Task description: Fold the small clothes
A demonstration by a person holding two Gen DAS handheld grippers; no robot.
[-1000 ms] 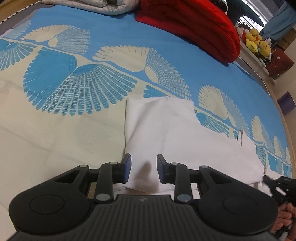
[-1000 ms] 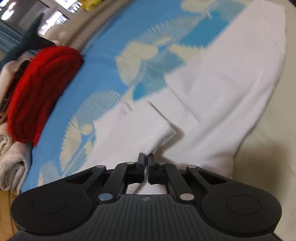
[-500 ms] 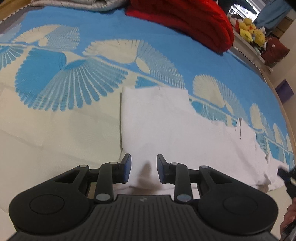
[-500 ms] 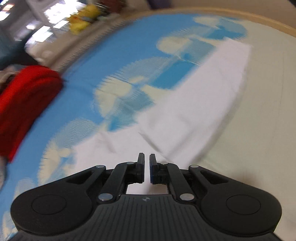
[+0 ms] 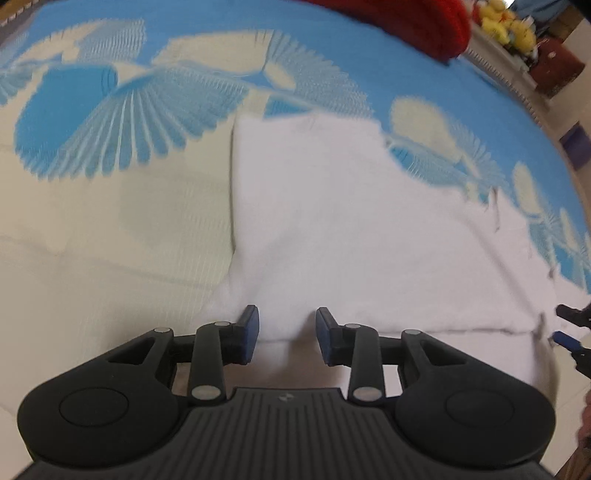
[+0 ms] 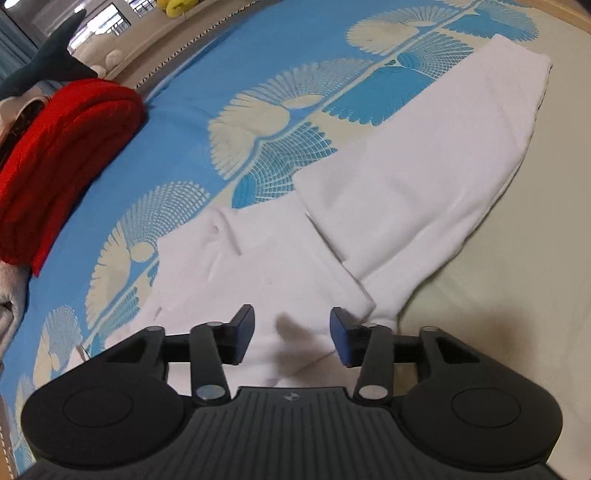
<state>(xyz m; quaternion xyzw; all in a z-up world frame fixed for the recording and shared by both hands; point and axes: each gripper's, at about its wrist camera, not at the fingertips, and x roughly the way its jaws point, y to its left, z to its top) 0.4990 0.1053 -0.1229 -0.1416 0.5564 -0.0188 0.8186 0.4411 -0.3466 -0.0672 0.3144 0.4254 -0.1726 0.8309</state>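
A white garment (image 5: 351,229) lies flat on the bed, folded into a long strip; it also shows in the right wrist view (image 6: 406,177), with a folded sleeve part (image 6: 266,266) lying over its near end. My left gripper (image 5: 287,332) is open and empty, just above the garment's near edge at one end. My right gripper (image 6: 291,332) is open and empty over the other end. The right gripper's tips show at the right edge of the left wrist view (image 5: 570,328).
The bed cover (image 5: 110,122) is blue with cream fan patterns and a plain cream band. A red folded blanket (image 6: 55,155) lies at the far side, also in the left wrist view (image 5: 413,22). Yellow plush toys (image 5: 506,26) sit on a shelf beyond the bed.
My right gripper was shut on the garment's sleeve end, laid it over the garment and has opened. My left gripper stayed open and moved slightly forward over the garment.
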